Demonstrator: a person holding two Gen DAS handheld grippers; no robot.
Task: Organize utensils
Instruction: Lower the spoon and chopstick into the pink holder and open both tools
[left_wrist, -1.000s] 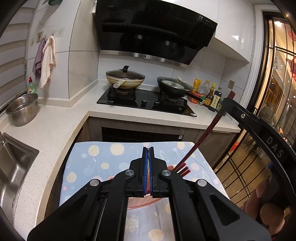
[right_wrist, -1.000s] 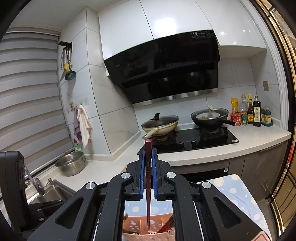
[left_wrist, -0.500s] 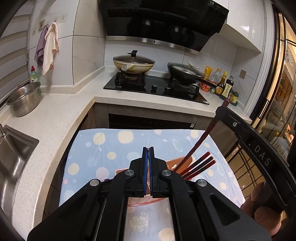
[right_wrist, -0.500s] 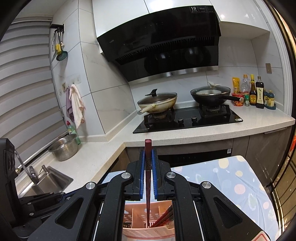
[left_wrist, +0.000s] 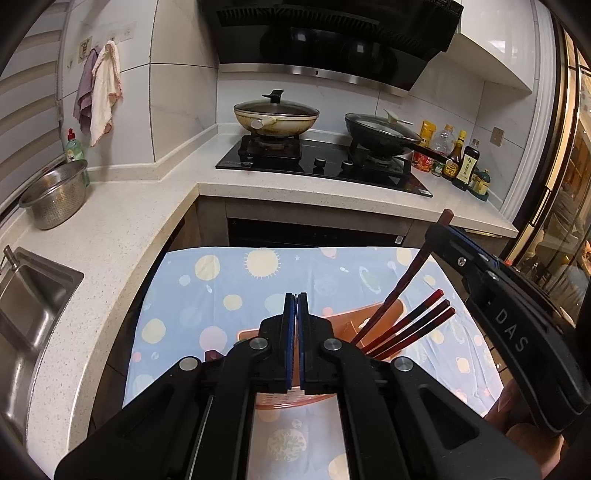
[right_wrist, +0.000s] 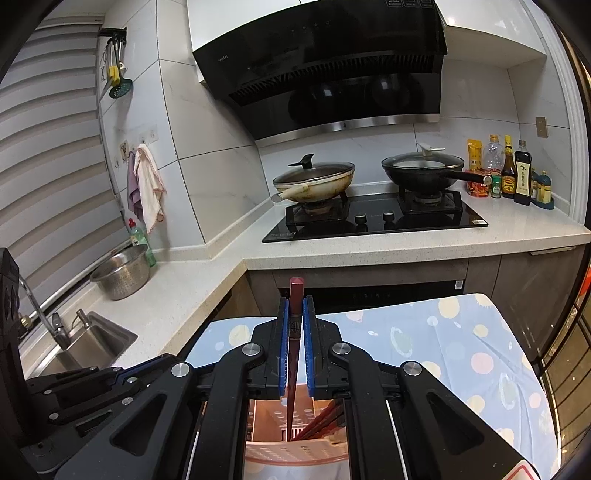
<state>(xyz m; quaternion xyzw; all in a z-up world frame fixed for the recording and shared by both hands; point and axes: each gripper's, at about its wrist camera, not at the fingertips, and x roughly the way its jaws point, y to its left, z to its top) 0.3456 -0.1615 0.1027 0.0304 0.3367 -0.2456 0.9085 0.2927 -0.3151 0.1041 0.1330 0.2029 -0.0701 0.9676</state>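
Note:
A pink slotted utensil basket (left_wrist: 373, 314) stands on the blue dotted cloth (left_wrist: 229, 280). Three dark red chopsticks (left_wrist: 421, 321) lean out of its right compartment. My right gripper (right_wrist: 295, 308) is shut on another dark red chopstick (right_wrist: 293, 373), held steeply upright with its lower tip inside the basket (right_wrist: 295, 448). In the left wrist view that chopstick (left_wrist: 404, 282) slants down into the basket from the right gripper (left_wrist: 441, 230). My left gripper (left_wrist: 294, 295) hovers over the basket's left part, shut with nothing between its pads.
The white counter (left_wrist: 110, 236) wraps round the left and back, with a steel sink (left_wrist: 26, 295), a metal colander (left_wrist: 55, 195), a hob with two pans (left_wrist: 321, 155) and sauce bottles (left_wrist: 461, 162). A person's fingers (left_wrist: 524, 435) show at lower right.
Both grippers have sunk toward the basket. The chopstick in the right gripper has come down with it, and its tip now reaches deeper into the basket. Both grippers stay shut.

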